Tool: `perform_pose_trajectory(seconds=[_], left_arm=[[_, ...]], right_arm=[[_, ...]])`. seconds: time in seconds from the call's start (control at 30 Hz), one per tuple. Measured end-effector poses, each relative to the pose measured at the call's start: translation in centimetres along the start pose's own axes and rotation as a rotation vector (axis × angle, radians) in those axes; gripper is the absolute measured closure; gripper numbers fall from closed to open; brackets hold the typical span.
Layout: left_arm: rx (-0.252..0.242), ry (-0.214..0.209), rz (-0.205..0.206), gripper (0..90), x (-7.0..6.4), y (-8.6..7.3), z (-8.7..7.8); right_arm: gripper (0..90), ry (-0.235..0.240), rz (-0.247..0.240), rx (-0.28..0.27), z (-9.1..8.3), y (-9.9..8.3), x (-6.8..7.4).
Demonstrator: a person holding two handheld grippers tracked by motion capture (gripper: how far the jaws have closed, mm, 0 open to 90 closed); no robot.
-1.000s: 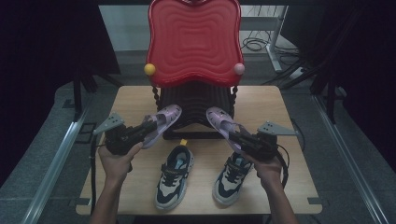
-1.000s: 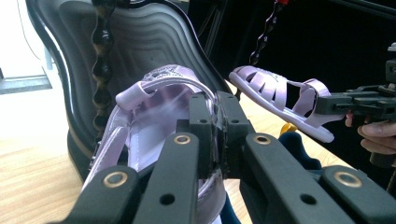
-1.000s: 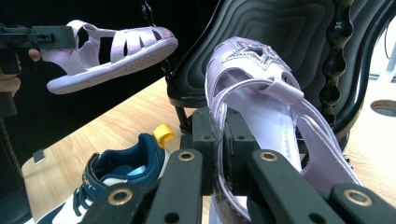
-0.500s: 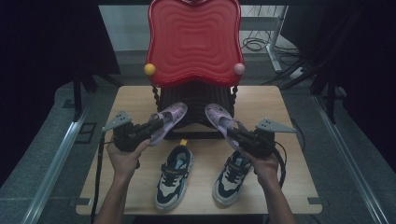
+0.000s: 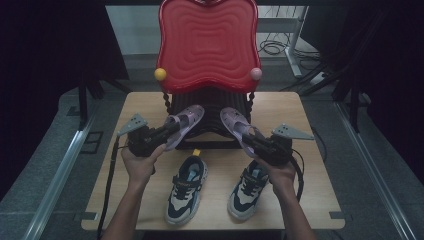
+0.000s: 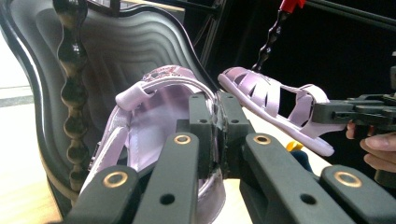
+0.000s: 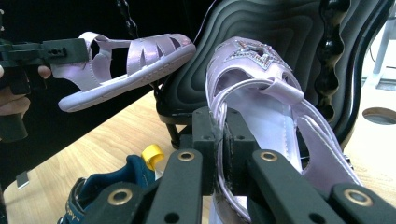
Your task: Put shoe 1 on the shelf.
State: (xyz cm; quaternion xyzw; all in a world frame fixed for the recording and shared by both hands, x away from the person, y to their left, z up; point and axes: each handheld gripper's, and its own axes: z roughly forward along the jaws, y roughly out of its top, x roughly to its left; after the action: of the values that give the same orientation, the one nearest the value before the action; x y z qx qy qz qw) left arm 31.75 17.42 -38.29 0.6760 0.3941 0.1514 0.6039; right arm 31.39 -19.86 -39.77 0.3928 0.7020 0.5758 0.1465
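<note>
Two lilac sandals are held off the table. My left gripper point(image 5: 167, 131) is shut on the heel edge of the left sandal point(image 5: 186, 121), whose toe points up at the black base point(image 5: 210, 102) of a red wavy chair point(image 5: 207, 45). In the left gripper view the jaws pinch the left sandal point(image 6: 154, 121) at its rim. My right gripper point(image 5: 248, 138) is shut on the right sandal point(image 5: 234, 121), toe toward the same base. In the right gripper view the right sandal point(image 7: 261, 107) shows a glittery star on its toe.
A pair of dark-and-white sneakers point(image 5: 186, 187) point(image 5: 247, 190) stands on the wooden table point(image 5: 310, 200) near the front edge, below the grippers. Yellow point(image 5: 160, 74) and pink point(image 5: 256, 74) balls sit at the chair's corners. Dark floor and cables surround the table.
Both grippers have carried their sandals a little up and away from the person, closer to the chair's black base. The sneakers have not moved.
</note>
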Motion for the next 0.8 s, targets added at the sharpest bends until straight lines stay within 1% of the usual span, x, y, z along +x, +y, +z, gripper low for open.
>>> perform_pose_trajectory(seconds=[0.1,0.17,0.3,0.37,0.5,0.7,0.73,0.8], left_arm=[[-0.005,0.001,0.002,86.6,0.0,0.1,0.2],[-0.017,0.0,-0.008,86.6,0.1,0.2,0.5],[-0.025,0.014,0.004,86.6,0.0,0.1,1.0],[-0.034,0.017,0.008,86.6,-0.1,0.1,1.6],[-0.033,0.025,0.014,86.6,-0.2,0.2,2.4],[-0.052,0.038,0.009,86.6,0.1,0.3,2.9],[-0.056,0.047,0.015,86.6,0.1,0.4,3.0],[-0.056,0.05,0.018,86.6,0.1,0.5,3.1]], right_arm=[[85.6,-0.004,0.003,-0.001,0.1,0.1,0.1],[85.6,-0.011,0.003,-0.002,0.5,0.2,0.1],[85.6,-0.017,0.01,-0.018,0.9,0.4,0.2],[85.6,-0.024,0.016,-0.025,1.2,0.5,0.1],[85.6,-0.036,0.027,-0.032,1.7,0.6,0.1],[85.6,-0.055,0.012,-0.036,2.6,0.9,0.3],[85.6,-0.06,0.012,-0.036,2.8,1.0,0.3],[85.6,-0.061,0.012,-0.037,2.9,1.0,0.3]])
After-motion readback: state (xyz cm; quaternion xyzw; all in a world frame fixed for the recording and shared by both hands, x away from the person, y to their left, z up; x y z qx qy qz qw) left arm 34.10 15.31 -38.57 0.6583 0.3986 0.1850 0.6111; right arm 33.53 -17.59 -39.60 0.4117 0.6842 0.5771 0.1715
